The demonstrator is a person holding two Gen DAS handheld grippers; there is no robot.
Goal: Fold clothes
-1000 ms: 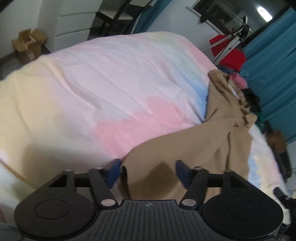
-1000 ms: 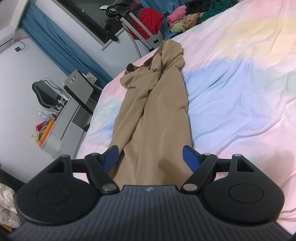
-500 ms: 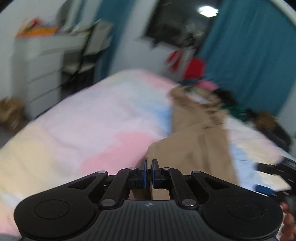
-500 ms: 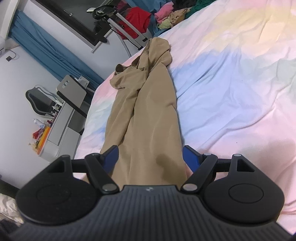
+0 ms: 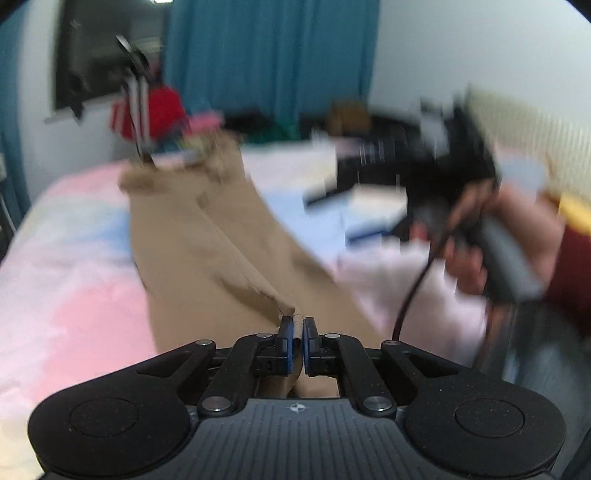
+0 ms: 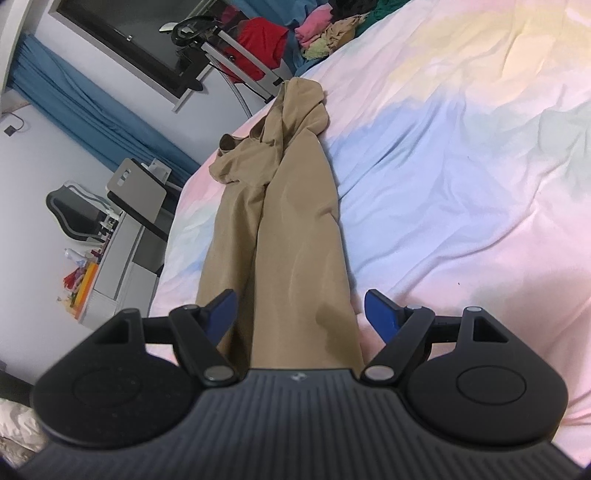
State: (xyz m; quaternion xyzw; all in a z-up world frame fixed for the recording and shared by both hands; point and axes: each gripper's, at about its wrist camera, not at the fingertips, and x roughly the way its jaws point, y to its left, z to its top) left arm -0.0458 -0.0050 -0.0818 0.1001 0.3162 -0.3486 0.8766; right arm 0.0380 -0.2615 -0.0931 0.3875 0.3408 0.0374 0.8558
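The tan trousers (image 6: 295,221) lie stretched lengthwise along the bed (image 6: 461,147), on its pastel sheet of pink, blue and yellow patches, the waist bunched up at the far end near the edge of the mattress. The left claw (image 5: 298,334) has its blue pads pressed together on a pinch of tan cloth at the near end of the trousers (image 5: 207,251), and a small ridge of fabric rises toward it. That view is badly smeared, so I cannot say which hem or edge it has hold of. Off to the right in the same view a hand (image 5: 491,236) in a dark red sleeve grips the handle of the other tool, with a black cable hanging below it.

The right claw (image 6: 300,312) is spread wide, one blue pad on each side of the near trouser leg, and I cannot tell whether either pad touches the cloth. Beyond the foot of the bed a heap of clothes (image 6: 325,33) sits under the blue curtain (image 6: 92,107), next to a red garment (image 6: 262,44) on a stand.
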